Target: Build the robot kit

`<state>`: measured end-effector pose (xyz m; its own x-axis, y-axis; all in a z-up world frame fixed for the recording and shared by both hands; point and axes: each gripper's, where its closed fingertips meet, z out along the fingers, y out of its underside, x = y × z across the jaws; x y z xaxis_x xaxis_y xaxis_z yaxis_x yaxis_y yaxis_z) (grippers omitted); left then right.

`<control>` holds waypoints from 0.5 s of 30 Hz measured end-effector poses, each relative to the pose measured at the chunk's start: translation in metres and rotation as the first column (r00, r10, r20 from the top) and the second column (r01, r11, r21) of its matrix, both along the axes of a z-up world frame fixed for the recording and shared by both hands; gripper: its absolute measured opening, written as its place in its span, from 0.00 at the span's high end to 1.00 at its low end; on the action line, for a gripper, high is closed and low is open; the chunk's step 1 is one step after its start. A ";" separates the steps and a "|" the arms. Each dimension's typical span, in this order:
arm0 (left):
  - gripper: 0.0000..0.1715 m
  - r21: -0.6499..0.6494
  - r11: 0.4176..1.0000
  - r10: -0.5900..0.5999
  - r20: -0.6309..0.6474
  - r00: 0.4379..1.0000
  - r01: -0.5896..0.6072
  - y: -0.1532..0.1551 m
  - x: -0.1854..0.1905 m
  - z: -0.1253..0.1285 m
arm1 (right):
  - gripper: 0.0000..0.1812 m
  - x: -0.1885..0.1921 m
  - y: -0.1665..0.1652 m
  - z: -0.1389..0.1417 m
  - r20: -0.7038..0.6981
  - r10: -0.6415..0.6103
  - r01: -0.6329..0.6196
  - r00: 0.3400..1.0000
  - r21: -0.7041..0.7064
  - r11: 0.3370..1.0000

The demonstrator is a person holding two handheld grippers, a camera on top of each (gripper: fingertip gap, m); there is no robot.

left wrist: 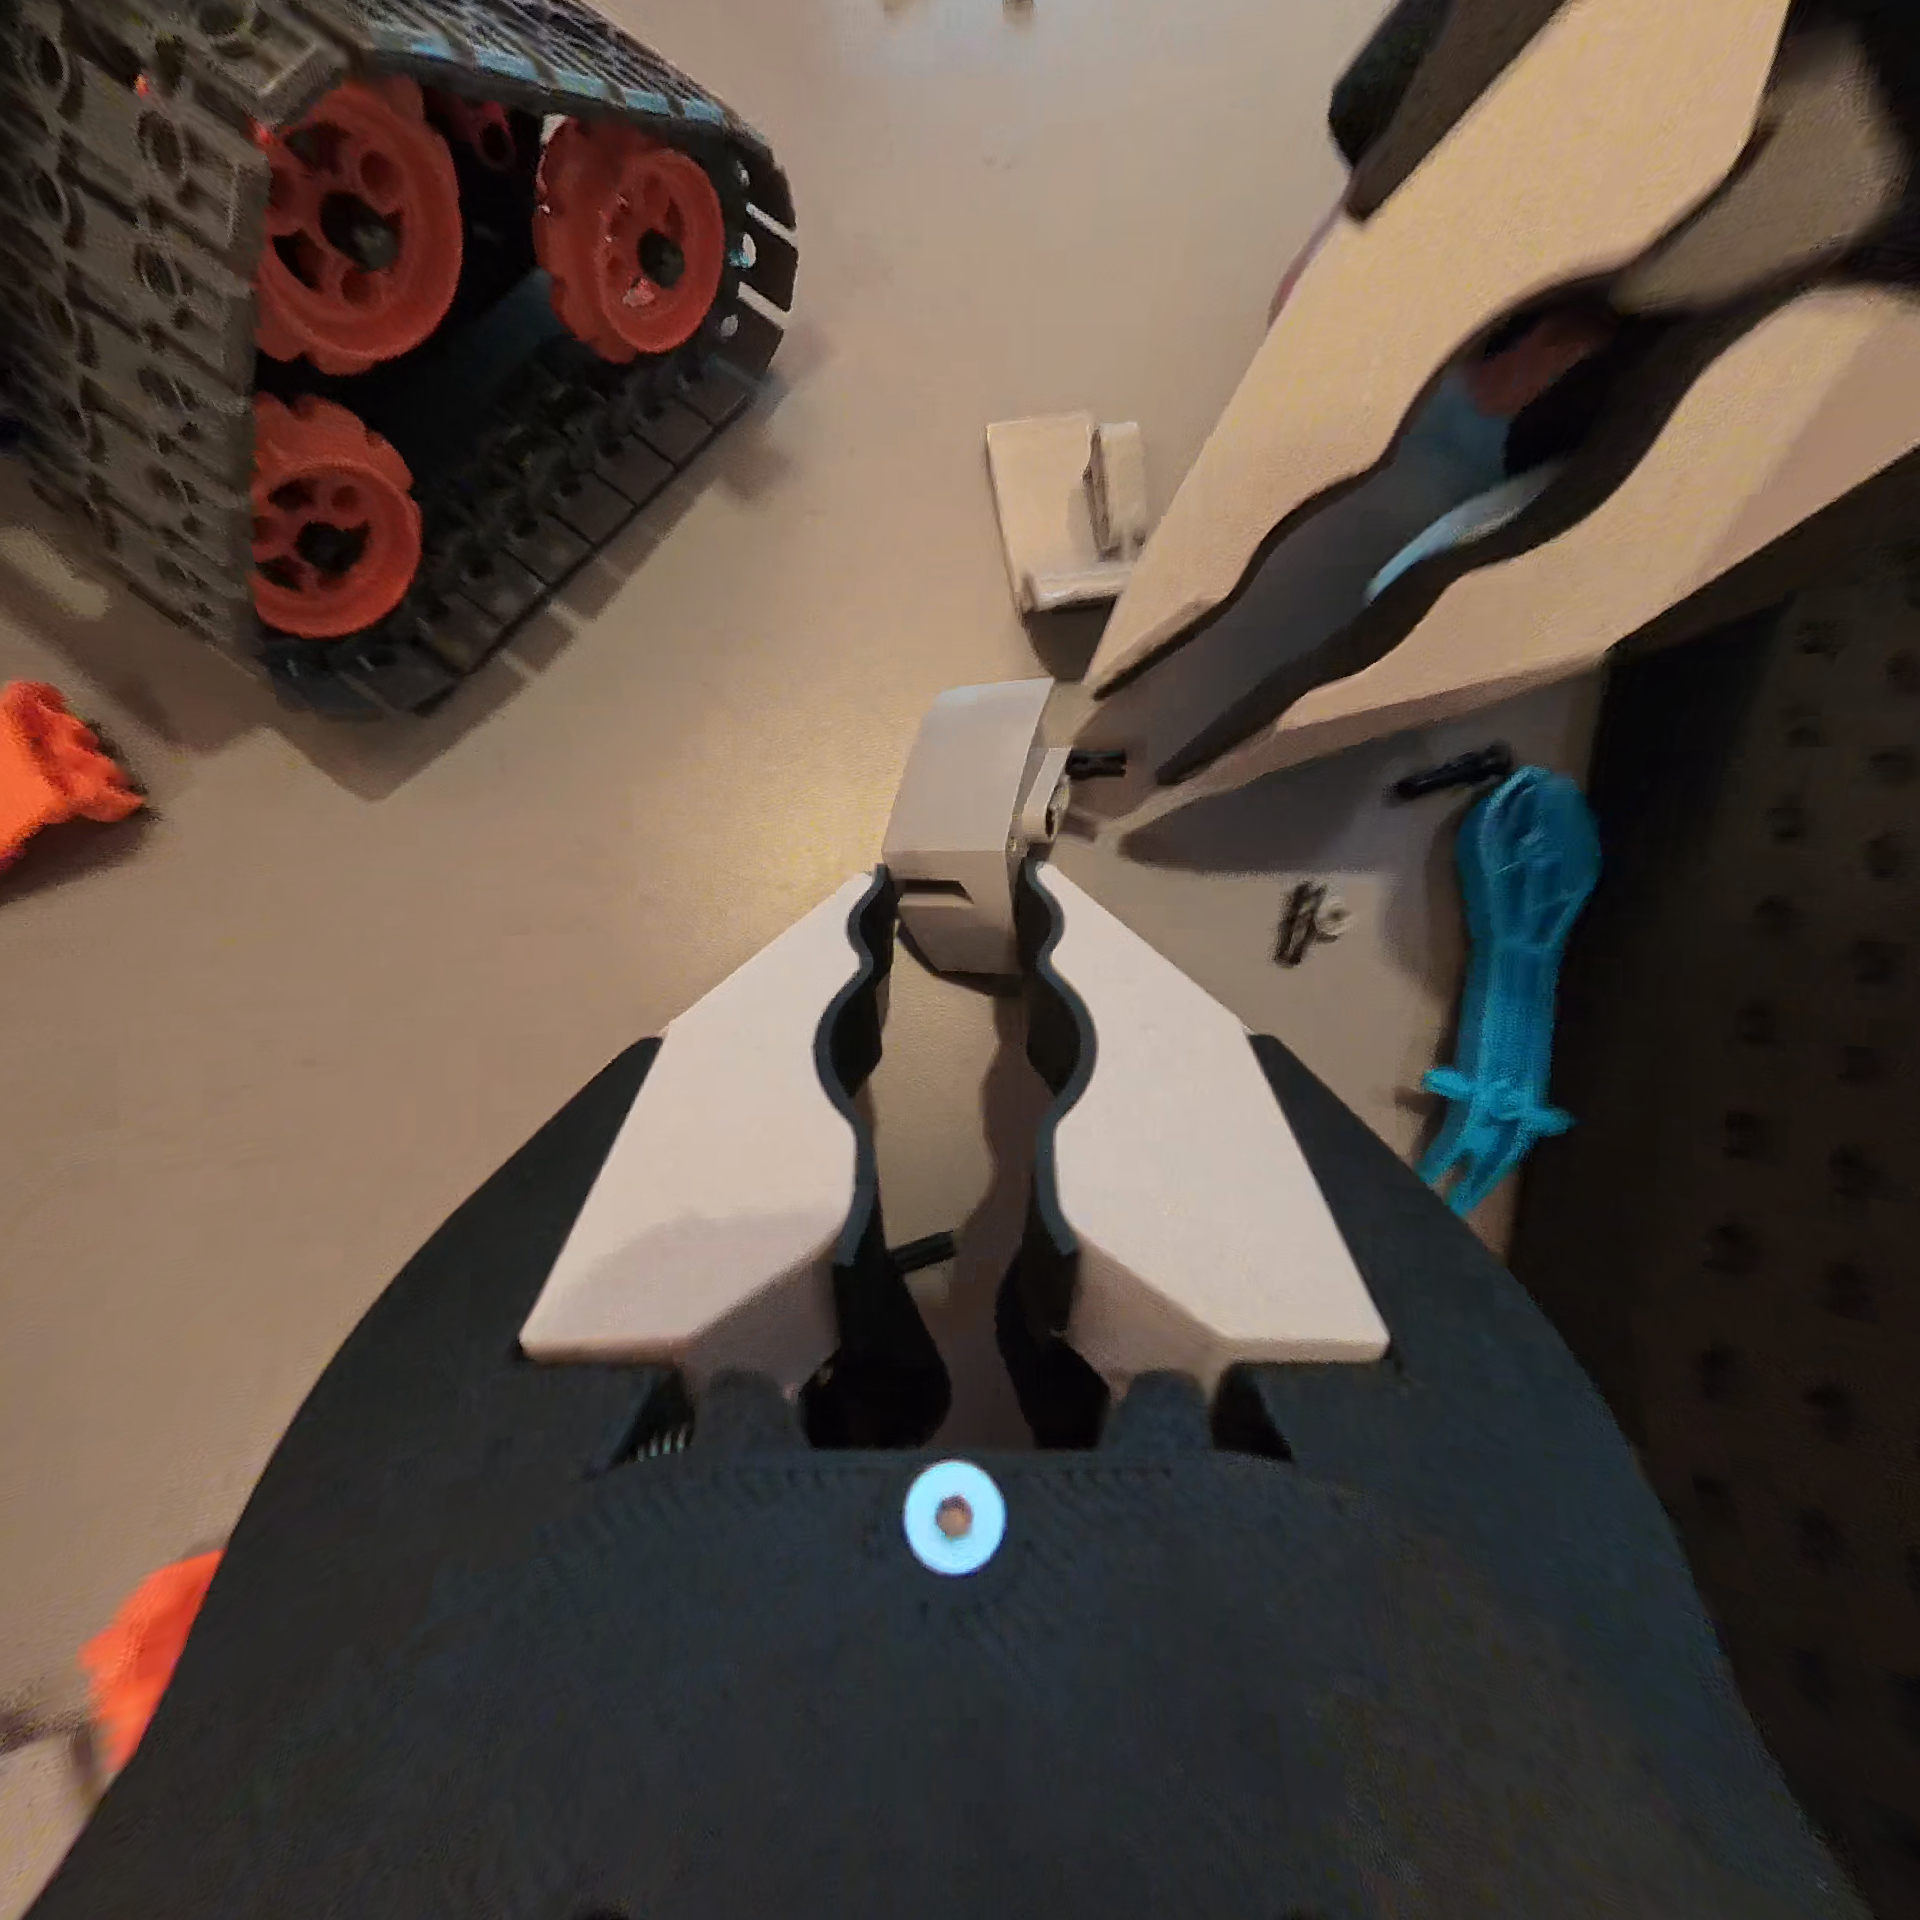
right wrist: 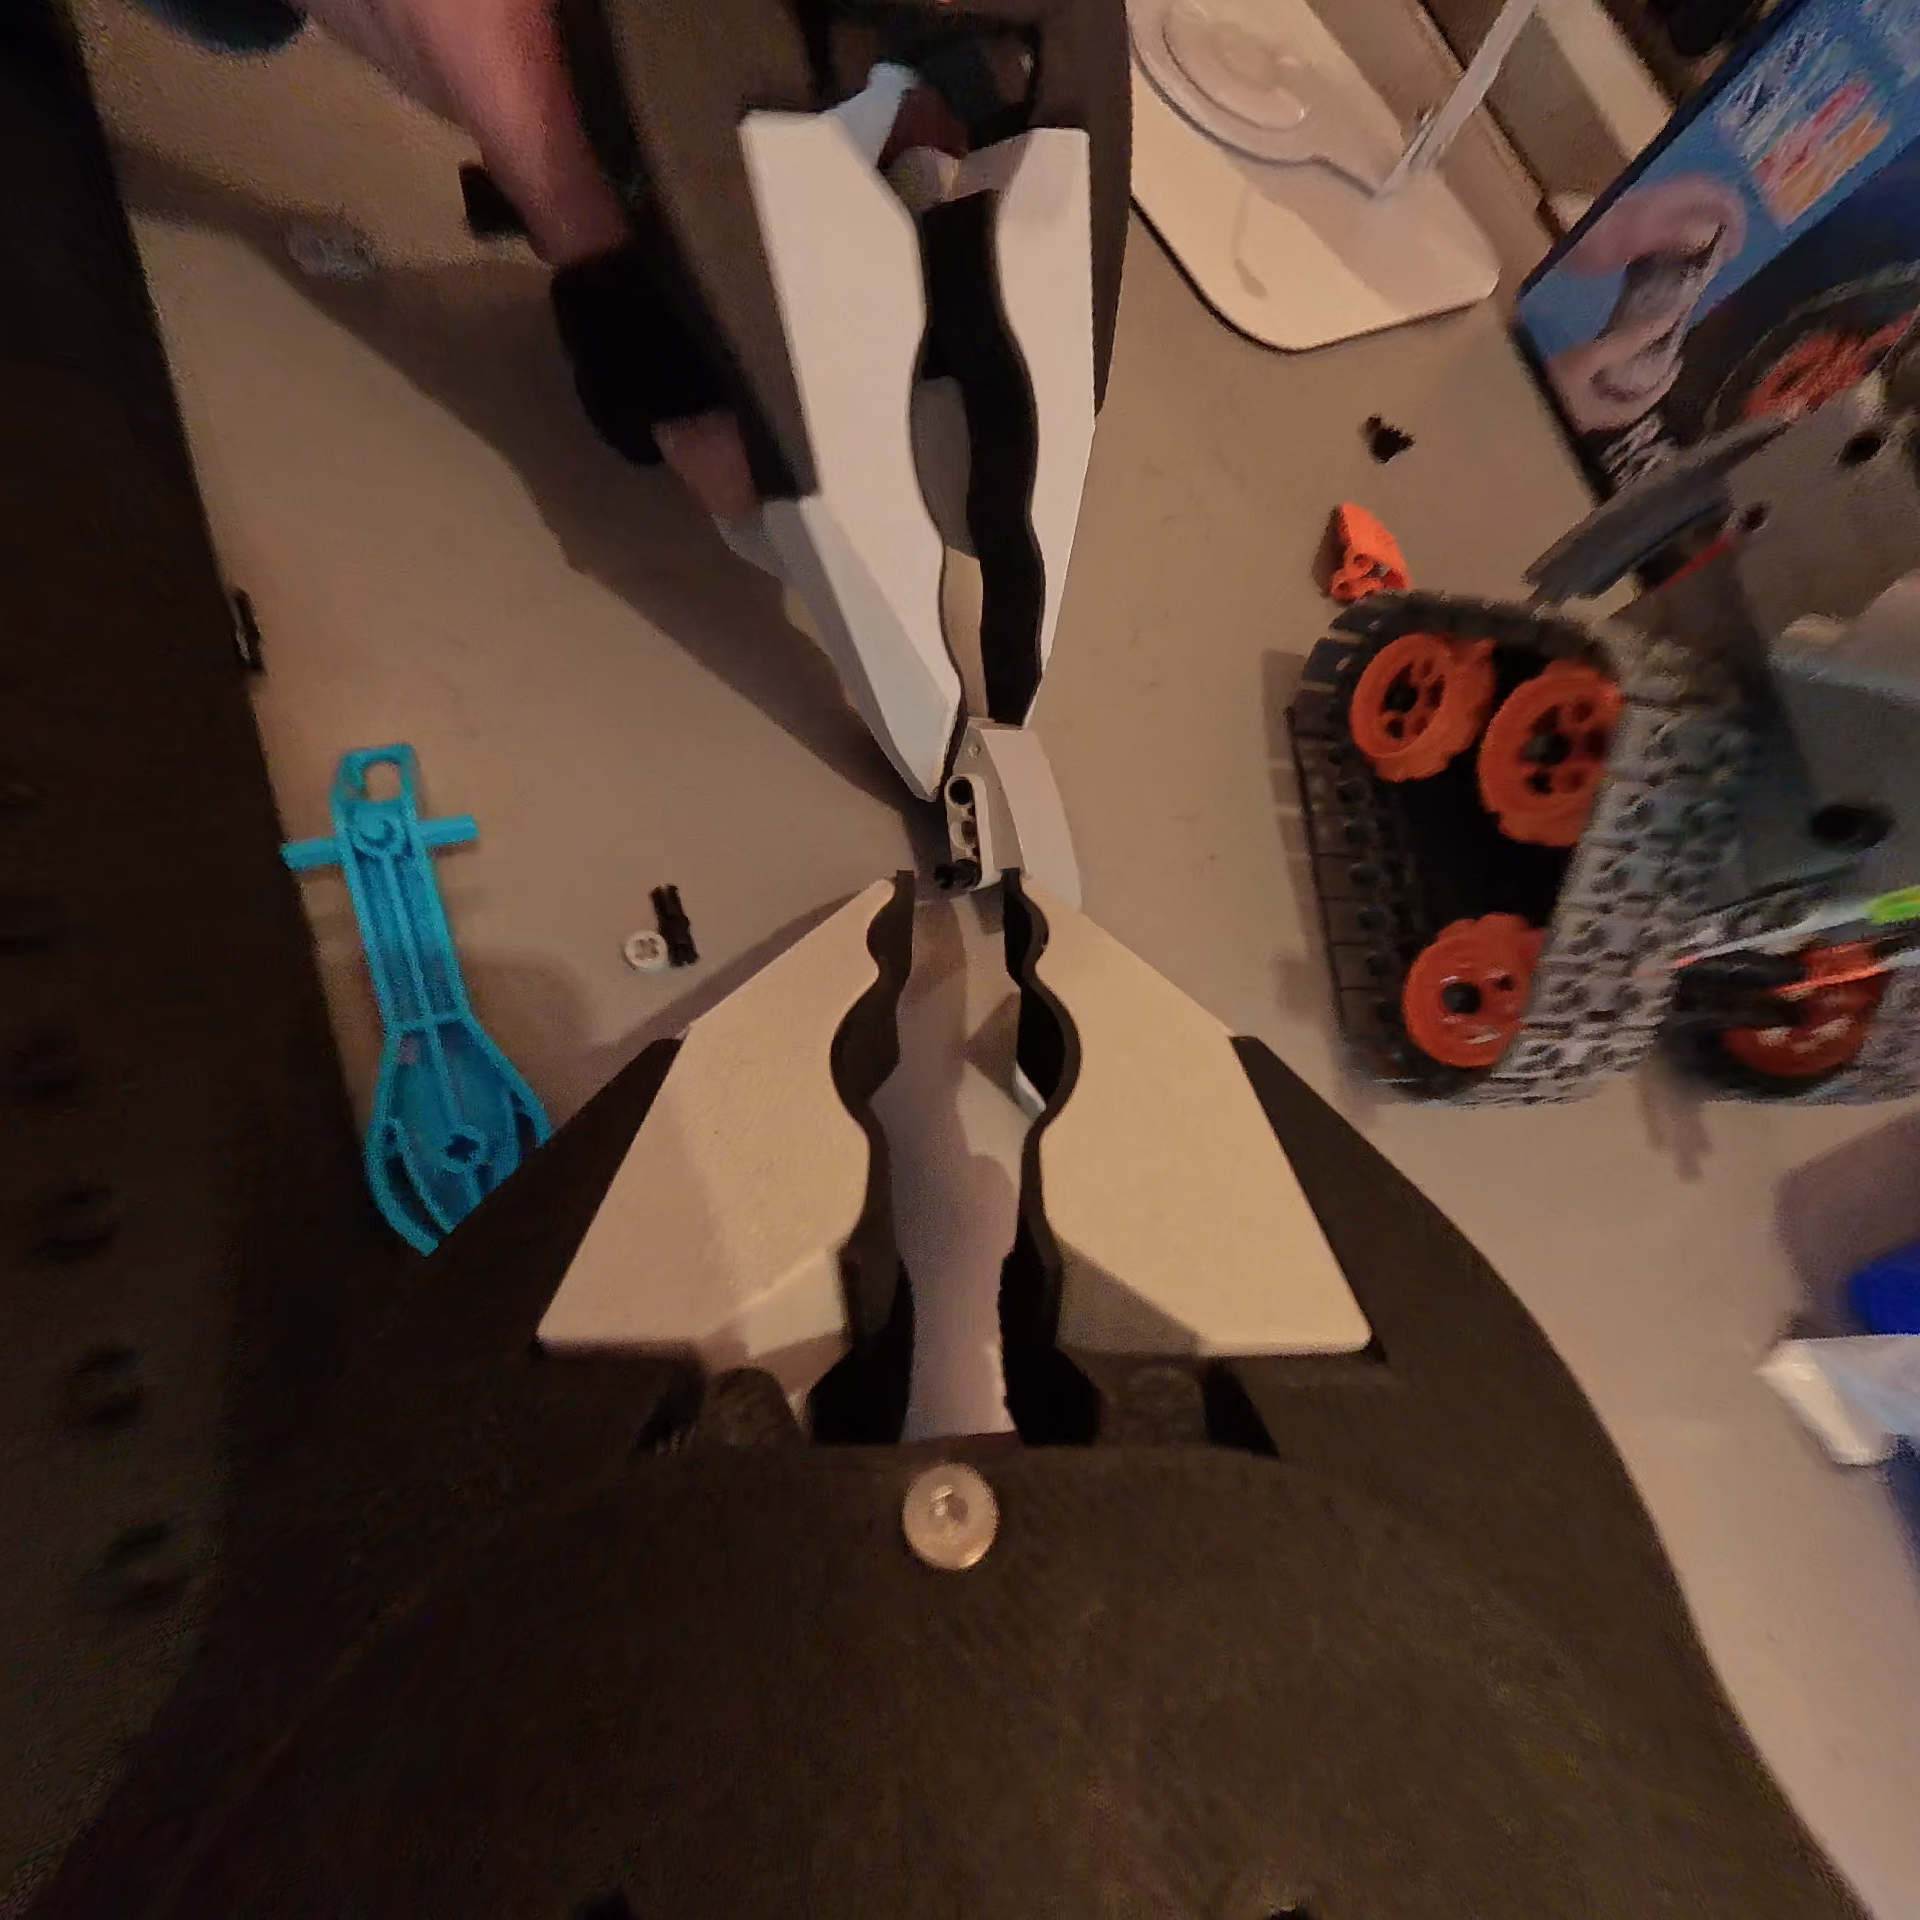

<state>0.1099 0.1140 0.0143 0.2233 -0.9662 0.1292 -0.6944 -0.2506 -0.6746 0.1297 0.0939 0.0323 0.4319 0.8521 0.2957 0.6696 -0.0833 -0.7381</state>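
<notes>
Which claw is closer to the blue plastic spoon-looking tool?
Probably right. The right claw sits beside the blue plastic tool, which lies by its left finger. The left claw is farther across the table, holding the grey block.

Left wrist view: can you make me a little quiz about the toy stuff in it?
1. True or false: the wheels on the tracked vehicle are blue.
2. What sits between the jaws of the left gripper? A) a grey piece B) a blue tool C) an orange piece
3. How many wheels show inside the vehicle's track in the left wrist view?

Key: 1 false, they are orange. 2 A. 3 three.
</notes>
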 end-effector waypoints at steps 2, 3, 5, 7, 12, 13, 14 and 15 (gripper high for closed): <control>0.88 -0.170 0.985 0.059 0.108 0.992 -0.040 -0.004 0.006 0.012 | 0.90 0.003 0.005 0.007 0.089 0.026 -0.039 0.996 0.147 0.988; 0.88 -0.240 0.970 0.073 0.134 0.988 -0.039 -0.006 0.007 0.015 | 0.90 0.002 0.006 0.011 0.128 0.045 -0.072 0.991 0.221 0.973; 0.88 -0.343 0.938 0.114 0.182 0.977 -0.046 -0.006 0.008 0.023 | 0.90 0.000 0.006 0.015 0.180 0.067 -0.118 0.981 0.294 0.948; 0.88 -0.419 0.907 0.133 0.211 0.968 -0.034 -0.009 0.008 0.027 | 0.97 0.001 0.010 0.024 0.184 0.062 -0.124 0.981 0.352 0.928; 0.87 -0.443 0.897 0.133 0.274 0.953 0.002 -0.011 0.010 0.038 | 0.97 0.001 0.009 0.036 0.058 0.083 -0.095 0.995 0.269 0.958; 0.86 -0.420 0.907 0.119 0.295 0.948 0.017 -0.011 0.010 0.041 | 0.97 0.002 0.010 0.039 -0.006 0.080 -0.077 0.997 0.218 0.973; 0.84 -0.405 0.914 0.112 0.322 0.940 0.030 -0.012 0.010 0.047 | 0.97 0.003 0.010 0.041 -0.065 0.073 -0.062 0.995 0.159 0.985; 0.81 -0.385 0.922 0.096 0.347 0.933 0.048 -0.014 0.011 0.051 | 0.98 0.005 0.011 0.044 -0.132 0.062 -0.049 0.989 0.098 0.994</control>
<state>0.1205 0.1004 0.0655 0.1155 -0.8205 0.5599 -0.4197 -0.5512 -0.7211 0.1342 0.1046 0.0764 0.4258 0.8471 0.3180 0.5654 0.0253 -0.8244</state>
